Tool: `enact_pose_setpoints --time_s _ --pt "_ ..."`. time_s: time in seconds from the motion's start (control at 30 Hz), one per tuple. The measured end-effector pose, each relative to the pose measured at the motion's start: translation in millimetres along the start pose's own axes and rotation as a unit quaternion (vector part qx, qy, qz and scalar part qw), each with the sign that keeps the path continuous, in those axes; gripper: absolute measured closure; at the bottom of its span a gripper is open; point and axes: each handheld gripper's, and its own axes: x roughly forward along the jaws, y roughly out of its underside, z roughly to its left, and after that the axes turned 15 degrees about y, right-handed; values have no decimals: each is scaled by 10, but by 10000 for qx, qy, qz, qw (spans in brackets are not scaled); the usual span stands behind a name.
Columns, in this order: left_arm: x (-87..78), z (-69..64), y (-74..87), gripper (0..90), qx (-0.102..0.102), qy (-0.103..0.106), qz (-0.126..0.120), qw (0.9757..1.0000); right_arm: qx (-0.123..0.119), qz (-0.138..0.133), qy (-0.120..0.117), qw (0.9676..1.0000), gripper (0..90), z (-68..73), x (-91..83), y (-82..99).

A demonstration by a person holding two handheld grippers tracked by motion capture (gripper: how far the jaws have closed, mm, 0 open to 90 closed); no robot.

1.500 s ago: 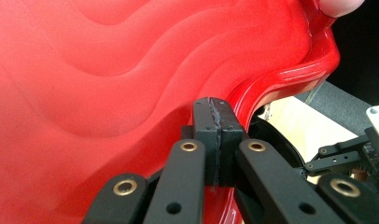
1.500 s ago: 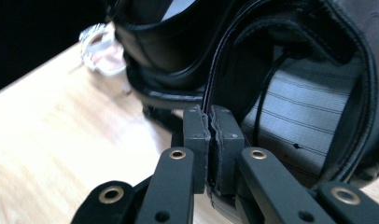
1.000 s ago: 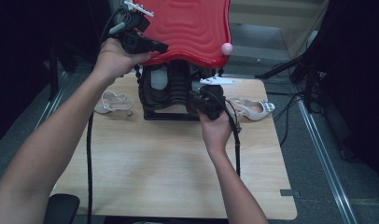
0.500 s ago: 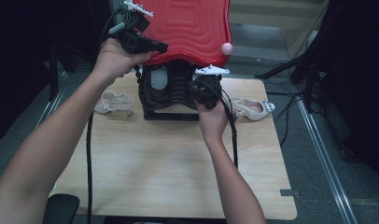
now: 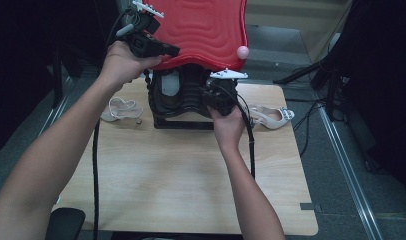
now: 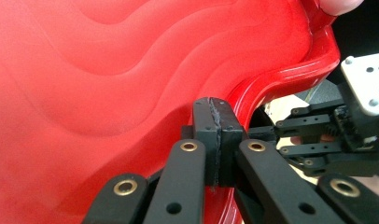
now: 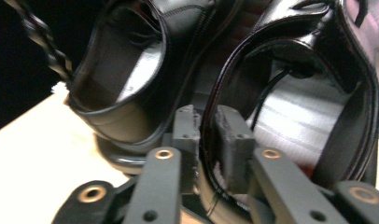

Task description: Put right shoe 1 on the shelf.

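A red wavy lid stands raised over a black case that holds a pair of black leather shoes. My left gripper is shut on the lid's lower left rim, pads pressed together there. My right gripper reaches into the case at the right shoe. Its pads stand on either side of that shoe's heel collar; the jaws have just been opening and no longer pinch the collar. The left shoe sits beside it.
Two beige heeled sandals lie on the wooden table, one left of the case and one right of it. A pink knob sits on the lid's lower right corner. Cables trail from both grippers towards the table's near edge.
My right hand has edged a little farther in towards the shoes in the case. The left hand and the raised lid have stayed where they were.
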Motion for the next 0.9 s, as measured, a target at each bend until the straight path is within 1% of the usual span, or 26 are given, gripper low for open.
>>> enact_pose_setpoints --time_s 0.03,0.07,0.1,0.17,0.23,0.3,0.33,0.37,0.4,0.43,0.53,0.6,0.67,0.73,0.77,0.8,0.83,0.87,0.9 --pt "1 -4 1 900 -24 -4 -7 10000 62 3 -72 10000 759 -12 -15 0" --pt "0 2 0 900 12 -3 1 10000 131 21 -133 9998 757 -19 -46 1" --pt "1 -5 1 900 -25 -6 -6 10000 135 41 -168 9998 751 -24 -73 4" --pt "2 -5 0 900 -29 -11 -3 10000 120 89 -183 9997 737 -29 -150 17" --pt "3 -5 -2 900 -33 -13 3 10000 174 40 -197 9996 742 -47 -241 26" --pt "4 -6 -2 900 -35 -15 1 10000 217 44 -303 9993 745 -69 -318 21" --pt "4 -7 -2 900 -37 -18 2 10000 186 53 -329 9993 777 -75 -357 19" --pt "4 -7 -3 900 -36 -19 7 10000 144 86 -414 9990 815 -73 -396 25" --pt "4 -6 -3 900 -38 -17 4 10000 58 106 -438 9990 878 -60 -426 43" --pt "5 -7 -3 900 -37 -20 2 10000 -45 155 -454 9988 900 -47 -443 73" --pt "8 -6 -4 900 -34 -19 -3 10000 -175 334 -501 9980 900 -18 -394 203" --pt "6 -7 -3 900 -30 -17 3 10000 -229 424 -414 9980 900 -24 -311 288" --pt "4 -6 -1 900 -32 -8 0 10000 -177 510 -330 9980 900 -52 -220 346" --pt "4 -5 -1 900 -21 -5 0 10000 -172 490 -195 9985 900 -83 -153 365" --pt "3 -4 -2 900 -26 -3 2 10000 -108 479 -304 9983 900 -104 -133 362" --pt "3 -2 -3 900 -24 3 7 10000 -96 470 -332 9983 900 -113 -123 359" --pt "4 -3 -4 900 -12 5 10 10000 -140 456 -302 9984 900 -106 -121 355" --pt "3 -3 -4 900 -9 5 15 10000 -251 394 -168 9988 900 -84 -125 352" --pt "3 -4 -4 900 -9 4 16 10000 -297 363 -110 9988 900 -76 -122 349"
